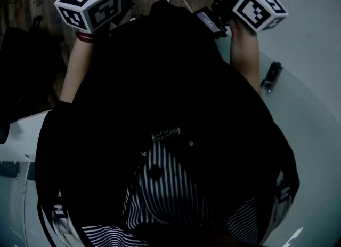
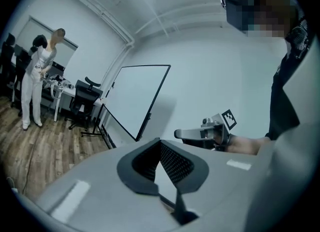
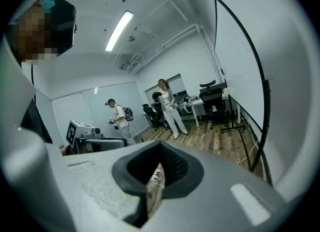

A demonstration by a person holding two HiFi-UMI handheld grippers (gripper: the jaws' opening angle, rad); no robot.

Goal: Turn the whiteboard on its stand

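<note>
The whiteboard [image 2: 136, 99] stands tilted on its floor stand [image 2: 94, 134], well apart from both grippers, and its face looks blank. The left gripper [image 2: 160, 144] and right gripper [image 3: 160, 147] have their jaws together and hold nothing. I judge this is the approach: next, step closer, open, and clamp the board's edge. The shirt print [image 1: 165, 132] is too dim to read.

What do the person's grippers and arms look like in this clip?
Both the left gripper and right gripper have light grey bodies and black textured pads. Each carries a white cube with black square markers. Forearms bare below black sleeves; red band on left wrist.
</note>
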